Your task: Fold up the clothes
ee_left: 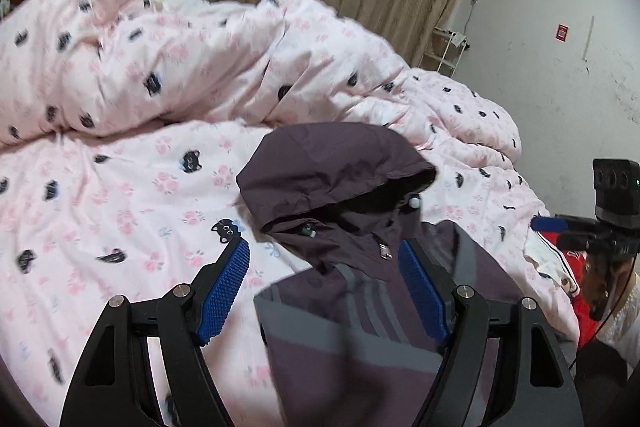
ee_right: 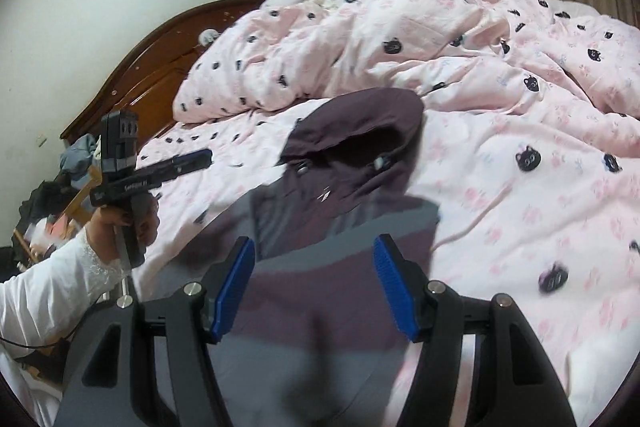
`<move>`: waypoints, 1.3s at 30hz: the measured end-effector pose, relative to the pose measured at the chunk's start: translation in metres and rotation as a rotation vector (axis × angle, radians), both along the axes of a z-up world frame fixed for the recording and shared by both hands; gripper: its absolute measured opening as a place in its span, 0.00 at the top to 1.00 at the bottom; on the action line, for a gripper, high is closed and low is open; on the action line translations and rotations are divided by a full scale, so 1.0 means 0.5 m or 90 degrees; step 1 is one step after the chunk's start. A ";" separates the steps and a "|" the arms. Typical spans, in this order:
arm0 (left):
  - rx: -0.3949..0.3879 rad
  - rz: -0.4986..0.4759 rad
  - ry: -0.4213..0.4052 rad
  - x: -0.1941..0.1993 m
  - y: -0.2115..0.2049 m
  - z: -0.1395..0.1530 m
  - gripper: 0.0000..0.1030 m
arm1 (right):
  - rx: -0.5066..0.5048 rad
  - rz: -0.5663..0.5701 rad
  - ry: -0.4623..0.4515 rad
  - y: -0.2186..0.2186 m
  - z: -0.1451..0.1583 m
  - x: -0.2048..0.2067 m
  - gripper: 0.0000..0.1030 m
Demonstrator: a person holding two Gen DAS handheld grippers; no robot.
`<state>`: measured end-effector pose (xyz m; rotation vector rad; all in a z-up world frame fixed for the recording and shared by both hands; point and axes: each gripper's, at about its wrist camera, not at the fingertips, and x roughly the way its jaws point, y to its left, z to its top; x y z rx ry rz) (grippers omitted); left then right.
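Both my left tongs (ee_left: 324, 283) and right tongs (ee_right: 314, 285) gape wide, holding nothing, just above the purple jacket (ee_right: 340, 187). It lies flat on the pink bed (ee_right: 520, 207), hood up, ready for folding.

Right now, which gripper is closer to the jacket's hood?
Probably the left gripper: the hood lies just past its open fingertips. The right gripper, also open, hangs over the jacket's body, with the hood farther ahead.
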<state>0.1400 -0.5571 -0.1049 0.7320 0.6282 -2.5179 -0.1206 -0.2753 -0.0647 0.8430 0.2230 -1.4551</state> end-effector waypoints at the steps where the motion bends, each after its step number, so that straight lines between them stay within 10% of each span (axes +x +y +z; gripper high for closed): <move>1: 0.014 0.001 0.000 -0.008 -0.019 -0.013 0.30 | 0.005 -0.001 -0.003 -0.017 -0.002 -0.017 0.38; 16: 0.294 0.021 0.126 -0.078 -0.281 -0.141 0.30 | 0.029 -0.065 -0.238 -0.290 -0.104 -0.266 0.38; 32: 0.318 0.007 0.118 -0.160 -0.320 -0.200 0.30 | 0.040 -0.069 -0.282 -0.418 -0.177 -0.322 0.38; 37: 0.314 -0.001 0.131 -0.170 -0.322 -0.187 0.33 | 0.038 -0.059 -0.285 -0.440 -0.170 -0.314 0.70; 39: 0.311 -0.010 0.141 -0.169 -0.322 -0.176 0.49 | 0.034 -0.050 -0.286 -0.446 -0.164 -0.309 0.79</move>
